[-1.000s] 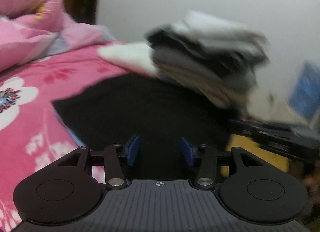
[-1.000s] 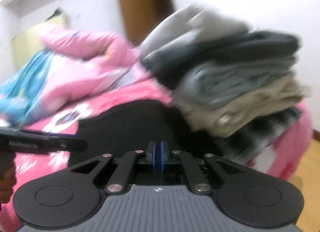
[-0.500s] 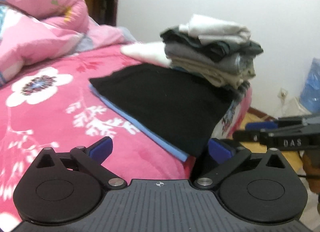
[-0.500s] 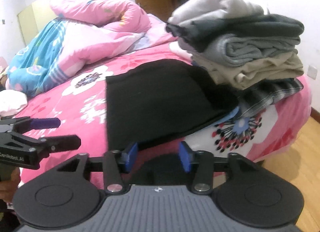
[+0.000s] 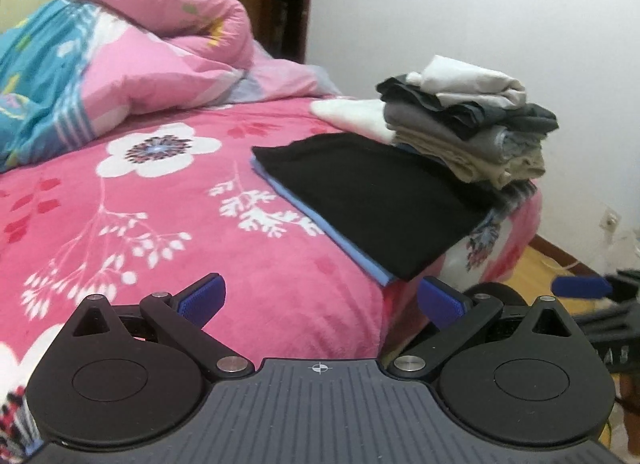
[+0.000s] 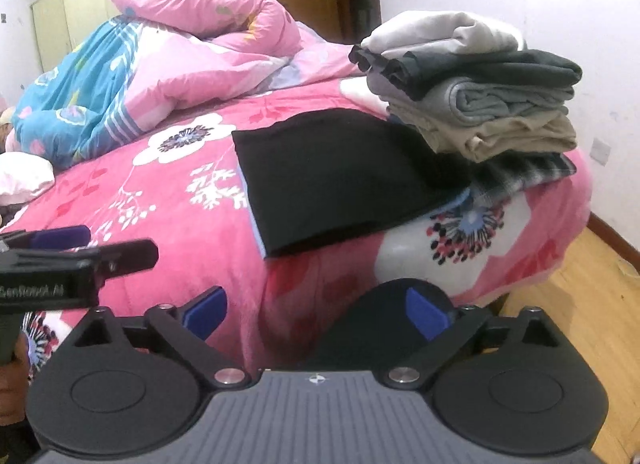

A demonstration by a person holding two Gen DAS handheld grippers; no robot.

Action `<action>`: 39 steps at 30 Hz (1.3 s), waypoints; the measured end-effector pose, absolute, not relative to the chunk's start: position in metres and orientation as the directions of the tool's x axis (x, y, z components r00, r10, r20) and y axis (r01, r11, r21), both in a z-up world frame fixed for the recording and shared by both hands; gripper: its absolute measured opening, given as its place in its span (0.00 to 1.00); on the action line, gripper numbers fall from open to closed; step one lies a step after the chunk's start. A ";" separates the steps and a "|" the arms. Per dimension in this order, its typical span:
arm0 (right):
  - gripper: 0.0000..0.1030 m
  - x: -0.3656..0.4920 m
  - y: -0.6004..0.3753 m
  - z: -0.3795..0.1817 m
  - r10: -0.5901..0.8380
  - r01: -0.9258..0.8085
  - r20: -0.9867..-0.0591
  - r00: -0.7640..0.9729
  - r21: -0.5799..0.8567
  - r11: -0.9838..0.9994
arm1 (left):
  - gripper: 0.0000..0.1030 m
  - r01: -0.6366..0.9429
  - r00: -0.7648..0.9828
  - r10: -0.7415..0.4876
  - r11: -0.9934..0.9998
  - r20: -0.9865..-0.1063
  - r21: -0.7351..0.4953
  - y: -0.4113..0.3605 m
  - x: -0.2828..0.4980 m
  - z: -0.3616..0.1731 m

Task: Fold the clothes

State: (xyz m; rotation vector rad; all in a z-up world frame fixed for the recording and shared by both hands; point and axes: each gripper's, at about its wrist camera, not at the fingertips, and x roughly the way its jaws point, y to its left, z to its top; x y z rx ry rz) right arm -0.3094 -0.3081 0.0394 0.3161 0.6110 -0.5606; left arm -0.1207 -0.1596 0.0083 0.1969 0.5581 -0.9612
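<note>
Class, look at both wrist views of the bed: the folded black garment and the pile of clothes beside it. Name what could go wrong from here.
1. The stack of folded clothes sits near the corner of the bed and looks uneven, so a nudge might topple it to the floor.
2. The black garment lies close to the bed's edge, over a blue layer; a careless grab might take both or undo the fold.

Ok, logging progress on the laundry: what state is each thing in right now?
Black garment: folded flat on the bed, over a blue layer.
Stack of clothes: folded, piled at the bed corner.
Quilt: bunched up.
Left gripper: open, empty.
Right gripper: just opened, empty.
</note>
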 end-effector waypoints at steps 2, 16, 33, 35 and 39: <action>0.98 -0.312 -0.302 0.042 -0.414 0.586 -0.612 0.674 0.102 0.804 | 1.00 0.800 0.467 -0.706 0.594 -0.533 -0.084 -0.158 -0.123 0.013; 1.00 -0.312 -0.287 0.051 -0.486 0.627 -0.588 0.646 0.046 0.778 | 1.00 0.703 0.562 -0.605 0.709 -0.563 -0.061 -0.152 -0.123 0.020; 1.00 -0.297 -0.269 0.051 -0.480 0.602 -0.588 0.651 0.014 0.799 | 1.00 0.661 0.587 -0.535 0.750 -0.607 -0.022 -0.151 -0.117 0.013; 1.00 -0.297 -0.266 0.050 -0.482 0.598 -0.587 0.650 0.004 0.802 | 1.00 0.661 0.588 -0.536 0.750 -0.605 -0.022 -0.152 -0.116 0.011; 1.00 -0.295 -0.264 0.048 -0.480 0.594 -0.591 0.648 -0.001 0.804 | 1.00 0.660 0.595 -0.534 0.751 -0.600 -0.015 -0.152 -0.115 0.009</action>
